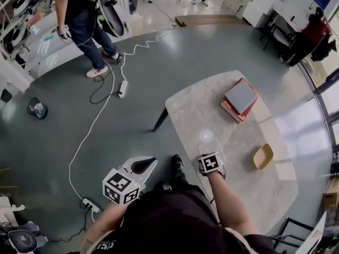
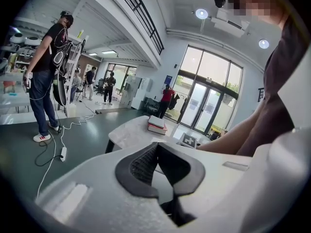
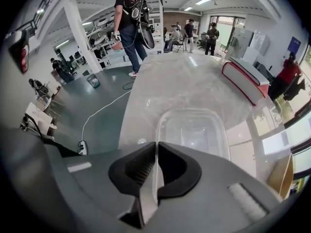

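Clear plastic container (image 1: pixel 207 139) is seen on the pale tabletop (image 1: pixel 193 110), just right of the head view's centre. Its near rim is pinched between the clenched jaws of the right hand-held gripper (image 3: pixel 157 147). The left hand-held gripper (image 2: pixel 156 147) is held off the tabletop over the grey floor, at the lower left of that frame, with its jaws pressed together on nothing. Two stacked books (image 1: pixel 240 99) are set well beyond the container towards the upper right. A tan bowl (image 1: pixel 263 156) is placed near the tabletop's right edge.
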The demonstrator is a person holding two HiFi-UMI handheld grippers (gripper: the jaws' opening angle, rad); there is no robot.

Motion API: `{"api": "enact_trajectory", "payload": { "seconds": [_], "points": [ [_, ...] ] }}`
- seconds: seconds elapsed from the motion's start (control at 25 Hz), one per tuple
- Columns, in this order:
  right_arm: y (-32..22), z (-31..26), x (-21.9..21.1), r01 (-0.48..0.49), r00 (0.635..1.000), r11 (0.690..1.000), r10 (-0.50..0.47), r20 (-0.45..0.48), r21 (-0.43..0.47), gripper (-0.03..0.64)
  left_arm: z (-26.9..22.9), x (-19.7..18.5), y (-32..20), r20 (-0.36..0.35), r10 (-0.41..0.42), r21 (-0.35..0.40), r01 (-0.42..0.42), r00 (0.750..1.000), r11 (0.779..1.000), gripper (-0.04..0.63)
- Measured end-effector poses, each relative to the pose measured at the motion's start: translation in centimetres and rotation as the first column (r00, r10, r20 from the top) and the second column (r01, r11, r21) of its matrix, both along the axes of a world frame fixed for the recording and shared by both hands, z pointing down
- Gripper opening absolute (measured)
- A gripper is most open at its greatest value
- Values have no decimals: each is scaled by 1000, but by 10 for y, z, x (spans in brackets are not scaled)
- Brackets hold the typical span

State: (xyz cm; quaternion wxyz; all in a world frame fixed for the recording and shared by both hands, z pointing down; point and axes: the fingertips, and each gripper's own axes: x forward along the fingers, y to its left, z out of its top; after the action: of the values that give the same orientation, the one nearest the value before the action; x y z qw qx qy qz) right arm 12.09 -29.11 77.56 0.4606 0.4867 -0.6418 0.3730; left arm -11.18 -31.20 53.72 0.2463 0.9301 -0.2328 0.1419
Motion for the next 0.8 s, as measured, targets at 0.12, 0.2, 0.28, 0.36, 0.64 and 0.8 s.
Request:
{"api": "enact_trajectory", "payload": {
  "seconds": [0.12,0.2,0.28,0.36,0.64,0.8],
  "points": [
    [5,-3,0,-46,998,999,45,49,18,9,-5,-6,6,-11,-9,9,9,1000,1000,-3],
    [10,-9,2,-70,995,997,67,69,38,9,-9,-9,10,-16,-6,20,7,1000,1000,-3],
    [13,-18,5,-88,993,994,83,78,65,11,-10,-10,12,-23,0,29,1,1000,1000,-3],
    [15,-30,8,-109,991,989,101,86,100,11,-9,-10,15,-30,10,32,-9,999,999,-3],
    [37,-76,21,-200,976,958,176,126,207,12,-10,12,34,-45,112,35,-110,993,993,-3],
    [53,-98,29,-244,965,935,206,163,259,12,-15,34,38,-49,176,42,-174,983,984,-3]
  ]
}}
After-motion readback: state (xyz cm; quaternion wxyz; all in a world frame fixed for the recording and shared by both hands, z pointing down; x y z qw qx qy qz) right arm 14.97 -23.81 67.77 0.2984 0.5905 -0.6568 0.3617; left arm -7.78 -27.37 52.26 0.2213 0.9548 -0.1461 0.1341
